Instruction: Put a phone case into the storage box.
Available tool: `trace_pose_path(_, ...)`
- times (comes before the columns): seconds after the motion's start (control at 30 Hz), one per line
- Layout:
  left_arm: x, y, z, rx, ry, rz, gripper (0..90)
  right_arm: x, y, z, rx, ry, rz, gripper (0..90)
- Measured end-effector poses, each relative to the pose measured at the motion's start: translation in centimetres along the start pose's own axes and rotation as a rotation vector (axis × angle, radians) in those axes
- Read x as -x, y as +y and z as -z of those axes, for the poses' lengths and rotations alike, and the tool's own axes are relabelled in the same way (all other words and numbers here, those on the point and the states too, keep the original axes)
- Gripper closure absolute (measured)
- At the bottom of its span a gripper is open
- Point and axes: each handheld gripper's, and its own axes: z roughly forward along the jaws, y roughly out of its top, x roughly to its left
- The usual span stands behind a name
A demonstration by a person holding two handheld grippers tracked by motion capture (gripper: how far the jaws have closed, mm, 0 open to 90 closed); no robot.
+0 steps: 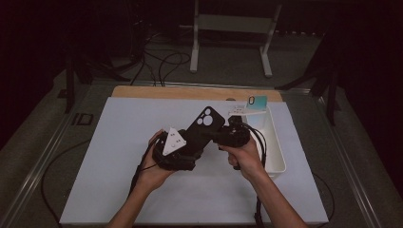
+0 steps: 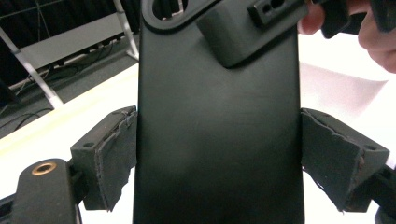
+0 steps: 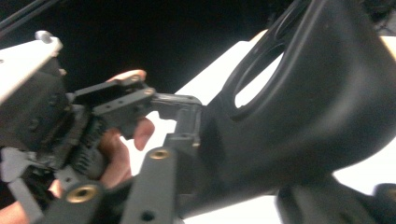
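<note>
A black phone case (image 1: pixel 202 126) with a camera cutout at its far end is held up over the white mat between both grippers. My left gripper (image 1: pixel 190 145) clamps it across its width: in the left gripper view both worn pads (image 2: pixel 116 149) press on the long edges of the case (image 2: pixel 215 130). My right gripper (image 1: pixel 215 134) comes in from the right and is shut on the case's upper part beside the cutout. In the right gripper view the case (image 3: pixel 303 116) sits between my right gripper's (image 3: pixel 247 158) jaws, and the left hand with its gripper shows behind.
A white bin (image 1: pixel 277 161) stands at the mat's right edge, with a teal card (image 1: pixel 256 102) and small white items at its far end. The white mat (image 1: pixel 119 180) covers the table, with a wooden strip (image 1: pixel 190 92) at the back. Cables trail from both grippers.
</note>
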Motion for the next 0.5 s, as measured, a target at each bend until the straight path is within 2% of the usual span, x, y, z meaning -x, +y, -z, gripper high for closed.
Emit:
trace_pose_path(0.07,0.0,0.0,-0.1,-0.015,-0.001,-0.013,14.8,-0.2,0.0,-0.1,-0.003,0.004,0.009,80.6)
trace_pose_path(0.1,0.0,0.0,-0.3,-0.029,-0.006,-0.007,14.2,-0.3,-0.1,-0.1,-0.008,0.005,0.008,81.7)
trace_pose_path(0.17,0.3,-0.1,-0.4,-0.033,0.028,-0.016,13.1,-0.5,-0.2,-0.2,-0.015,-0.004,0.019,85.5)
trace_pose_path(0.2,0.2,-0.1,-0.4,-0.037,0.006,-0.005,15.9,-0.5,-0.2,-0.3,-0.015,-0.001,0.021,85.6)
trace_pose_path(0.23,0.1,-0.2,-0.4,-0.035,-0.004,0.002,14.0,-0.6,-0.2,-0.3,-0.015,-0.023,0.039,85.8)
trace_pose_path(0.27,0.0,-0.2,-0.4,-0.031,-0.002,0.013,14.2,-0.6,-0.2,-0.3,-0.016,-0.028,0.041,85.9)
trace_pose_path(0.37,-0.5,-0.3,-0.2,-0.025,-0.032,0.045,13.4,-0.5,-0.2,-0.2,-0.020,-0.024,0.040,86.1)
trace_pose_path(0.5,-0.9,-0.3,0.0,-0.028,-0.055,0.069,11.7,-0.4,-0.2,0.0,-0.020,-0.031,0.043,86.1)
